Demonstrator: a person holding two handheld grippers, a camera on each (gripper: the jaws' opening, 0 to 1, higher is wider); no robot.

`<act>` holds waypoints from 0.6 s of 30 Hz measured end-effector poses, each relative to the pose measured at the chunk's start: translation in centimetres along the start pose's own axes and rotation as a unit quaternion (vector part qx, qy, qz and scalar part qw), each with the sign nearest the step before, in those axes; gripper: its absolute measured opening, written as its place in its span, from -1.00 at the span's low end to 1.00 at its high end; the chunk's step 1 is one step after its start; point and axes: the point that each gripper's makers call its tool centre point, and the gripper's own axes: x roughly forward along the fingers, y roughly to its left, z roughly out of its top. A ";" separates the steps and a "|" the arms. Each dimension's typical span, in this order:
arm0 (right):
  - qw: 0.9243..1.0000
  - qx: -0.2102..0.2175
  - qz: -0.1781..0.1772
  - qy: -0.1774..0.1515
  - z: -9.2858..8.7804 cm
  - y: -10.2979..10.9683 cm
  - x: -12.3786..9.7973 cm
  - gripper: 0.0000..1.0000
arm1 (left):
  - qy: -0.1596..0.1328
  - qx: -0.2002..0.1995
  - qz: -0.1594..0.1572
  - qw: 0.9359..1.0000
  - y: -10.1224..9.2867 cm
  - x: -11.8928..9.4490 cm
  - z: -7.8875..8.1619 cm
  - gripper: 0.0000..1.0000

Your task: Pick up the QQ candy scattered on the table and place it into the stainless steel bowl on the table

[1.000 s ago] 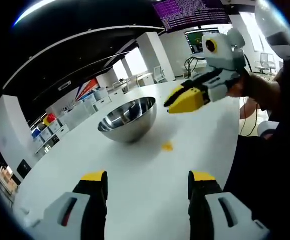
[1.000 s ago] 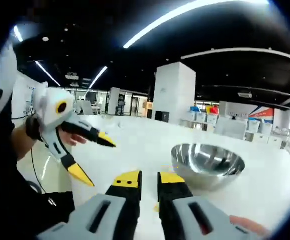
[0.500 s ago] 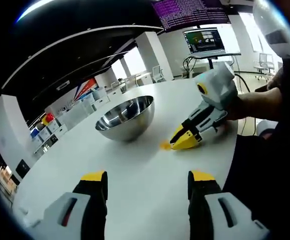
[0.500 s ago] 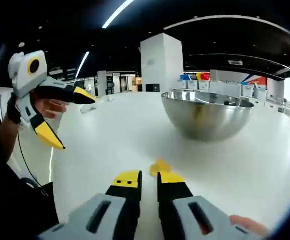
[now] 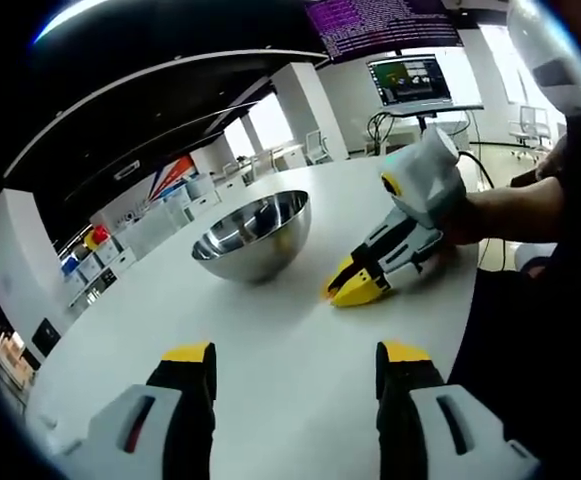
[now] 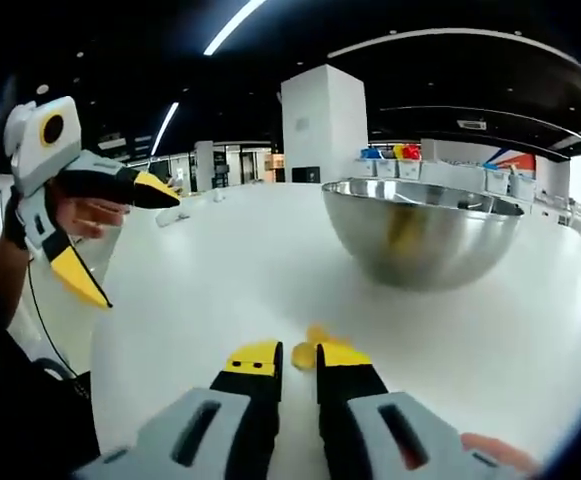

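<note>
A yellow QQ candy (image 6: 303, 354) lies on the white table (image 6: 220, 290), right between the fingertips of my right gripper (image 6: 299, 356). Its jaws stand a narrow gap apart, one on each side of the candy. In the left gripper view the right gripper (image 5: 353, 288) has its yellow tips down on the table, hiding most of the candy. The stainless steel bowl (image 5: 255, 235) stands upright just beyond it, seen close up as the bowl (image 6: 420, 235) ahead to the right. My left gripper (image 5: 295, 358) hovers wide open, holding nothing, also seen as the left gripper (image 6: 130, 245) at far left.
A person's hand (image 5: 490, 205) holds the right gripper, with their dark sleeve at the right edge. A monitor (image 5: 410, 80) stands beyond the table's far end. A small white object (image 6: 170, 215) lies far back on the table. Shelves with coloured bins (image 6: 395, 153) line the room.
My right gripper came down from the air near the bowl to the table and slid forward until the candy lay between its tips. The left gripper stayed put.
</note>
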 end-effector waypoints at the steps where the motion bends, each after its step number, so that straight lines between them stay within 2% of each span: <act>1: 1.000 0.000 0.000 0.000 0.0 0.0 0.1 -0.74 | 0.001 0.000 0.001 1.000 0.0 0.0 -0.1 0.28; 14: 1.000 -0.024 -0.005 -0.008 0.2 0.1 -0.1 -0.88 | 0.001 0.001 0.000 1.000 0.1 0.0 -0.2 0.28; 16: 0.999 -0.006 0.004 -0.037 1.3 0.5 -0.6 -0.88 | 0.000 0.001 0.000 1.000 0.1 0.0 -0.1 0.28; 18: 0.999 0.008 0.009 -0.047 2.4 0.5 -1.5 -0.89 | 0.000 0.000 0.002 1.000 0.3 -0.1 -0.2 0.28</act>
